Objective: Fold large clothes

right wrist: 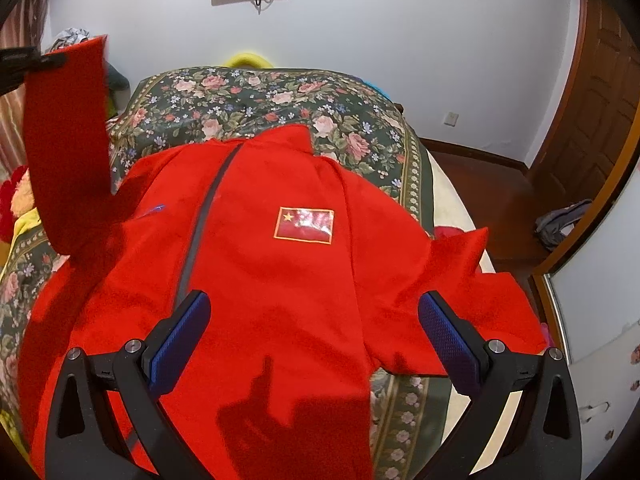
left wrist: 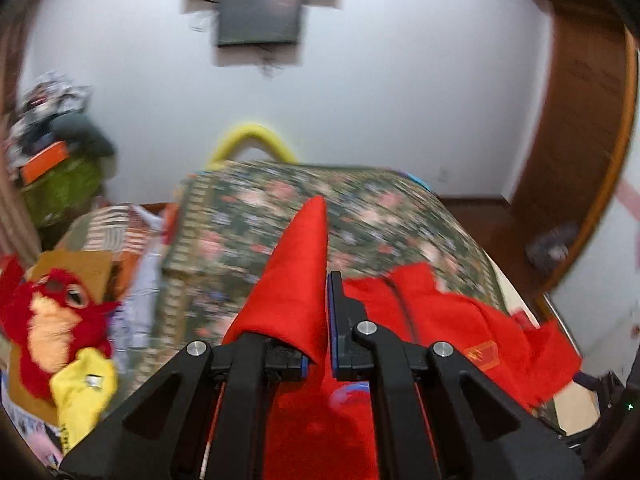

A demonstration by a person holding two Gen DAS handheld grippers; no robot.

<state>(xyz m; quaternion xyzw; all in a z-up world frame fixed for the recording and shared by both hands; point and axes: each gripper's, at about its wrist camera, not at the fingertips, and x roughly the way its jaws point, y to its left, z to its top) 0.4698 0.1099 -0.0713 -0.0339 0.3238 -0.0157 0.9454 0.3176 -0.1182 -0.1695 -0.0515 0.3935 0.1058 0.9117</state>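
- Your left-wrist view is smeared by motion: the floral bedspread (left wrist: 280,216) and wall-mounted screen (left wrist: 260,12) lose all detail.
- The red jacket (right wrist: 272,280) runs off the right-wrist view's bottom edge, hem unseen.
- Its lifted sleeve (left wrist: 296,280) covers one finger of your left gripper (left wrist: 320,320).
- The clutter pile (left wrist: 52,120) cannot be identified.

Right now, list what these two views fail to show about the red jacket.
- Left wrist view: the left tool hides the red jacket's near half; motion blurs the rest.
- Right wrist view: the jacket's hem is cut off by the bottom edge.
- Right wrist view: the lifted sleeve hides the bedspread behind it.
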